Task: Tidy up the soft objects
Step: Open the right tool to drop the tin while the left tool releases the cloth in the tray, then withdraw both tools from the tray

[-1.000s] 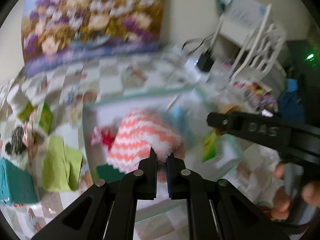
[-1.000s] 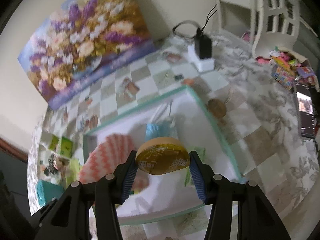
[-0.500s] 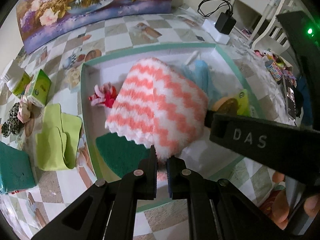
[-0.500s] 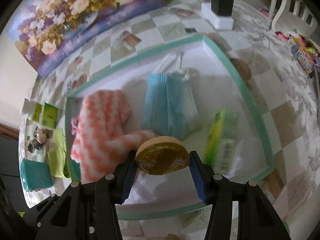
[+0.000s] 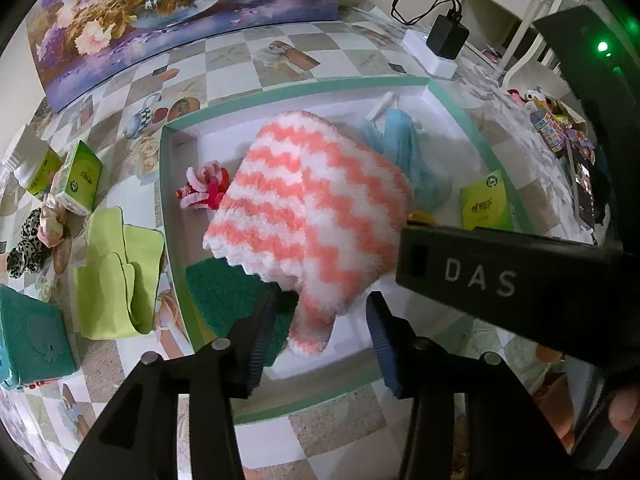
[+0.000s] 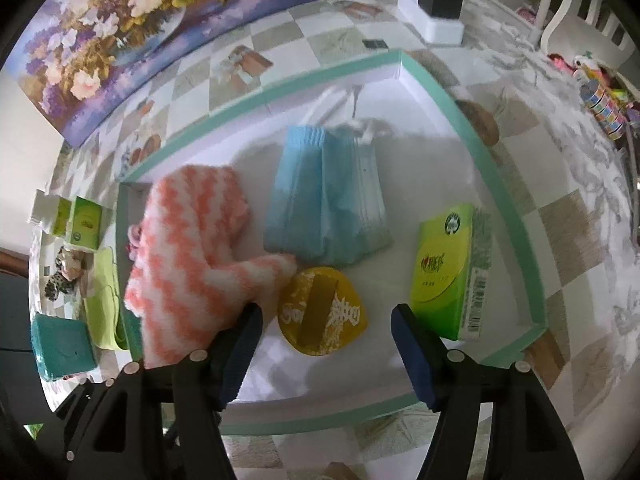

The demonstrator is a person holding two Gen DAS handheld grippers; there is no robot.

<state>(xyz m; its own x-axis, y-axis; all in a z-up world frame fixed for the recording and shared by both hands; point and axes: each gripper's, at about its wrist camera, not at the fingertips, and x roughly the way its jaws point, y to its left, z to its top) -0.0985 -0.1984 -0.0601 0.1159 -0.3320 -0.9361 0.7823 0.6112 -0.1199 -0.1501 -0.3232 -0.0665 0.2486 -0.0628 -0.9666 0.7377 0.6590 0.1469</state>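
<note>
Over the tray (image 6: 508, 216), both claws gape, holding nothing: left gripper (image 5: 320, 336) above the towel (image 5: 316, 208), right gripper (image 6: 326, 344) above the pouch (image 6: 322, 312). Placing looks done; next, probably the cloth (image 5: 116, 276) at nine o'clock.

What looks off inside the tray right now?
The striped cloth lies rumpled, one corner draped toward the yellow pouch and covering part of the green pad. Nothing spilled or damaged.

A home, by the look of it; a desk under a checked picture cloth (image 5: 248, 56), a flower painting (image 5: 160, 4) against the wall, a white chair (image 6: 576, 4), a plugged-in charger (image 5: 446, 36).
</note>
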